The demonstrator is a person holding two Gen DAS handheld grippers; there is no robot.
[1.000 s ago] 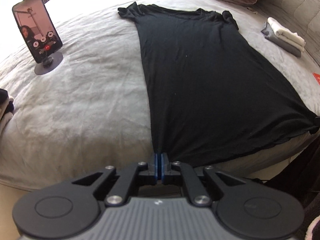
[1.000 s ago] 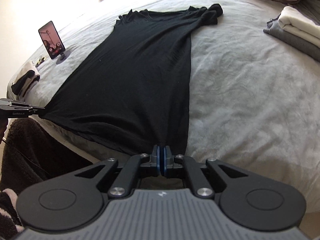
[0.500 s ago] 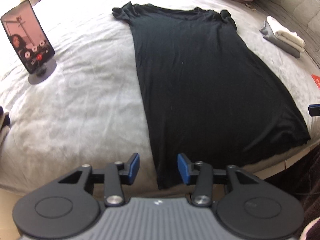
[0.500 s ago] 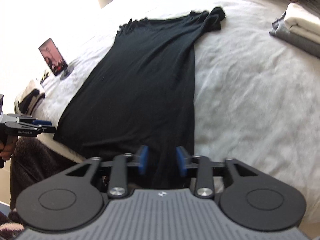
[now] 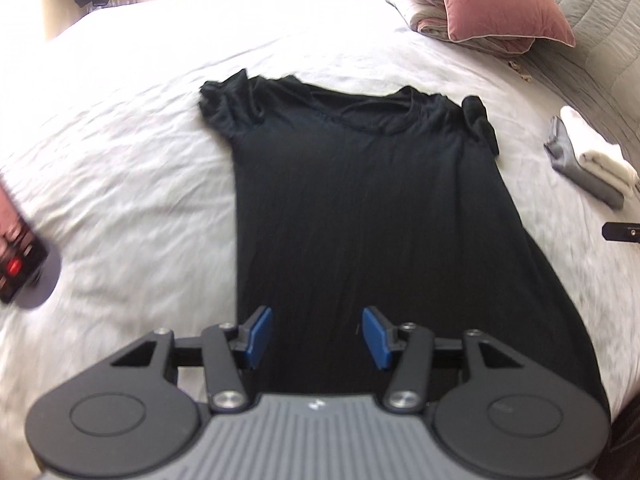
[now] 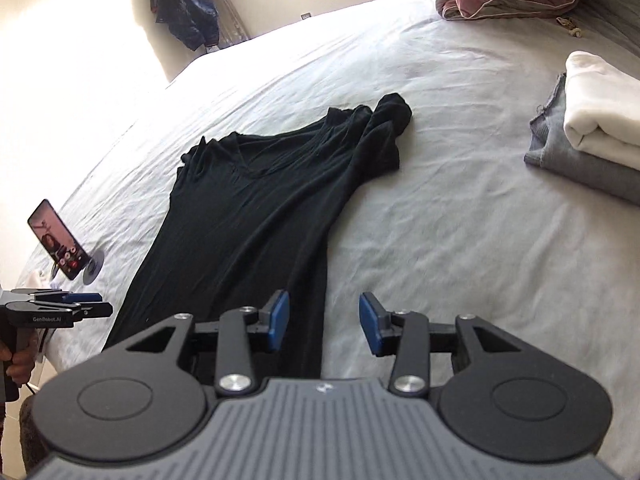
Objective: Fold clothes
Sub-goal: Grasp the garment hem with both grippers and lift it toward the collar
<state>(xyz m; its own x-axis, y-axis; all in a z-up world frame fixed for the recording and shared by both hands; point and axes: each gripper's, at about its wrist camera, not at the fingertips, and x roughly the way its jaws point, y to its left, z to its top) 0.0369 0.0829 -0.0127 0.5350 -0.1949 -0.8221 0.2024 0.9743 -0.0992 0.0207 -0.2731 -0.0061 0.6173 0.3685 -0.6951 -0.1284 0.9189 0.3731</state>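
Observation:
A long black T-shirt lies flat on the grey bed, neckline at the far end and hem nearest me. My left gripper hovers above its lower left part; the jaws are opening and nothing is pinched between them. In the right wrist view the same T-shirt runs away to the upper left. My right gripper stands open over its right edge, one pad above the cloth and one above the bed, holding nothing. The left gripper also shows at that view's left edge.
A phone on a round stand stands left of the T-shirt. A stack of folded white and grey clothes lies to the right. Pink pillows and a rolled quilt sit at the head end. Dark clothes hang by the wall.
Both grippers were shut on the T-shirt's hem corners, then let go and opened. Both have since moved forward and up over the bed, toward the neckline.

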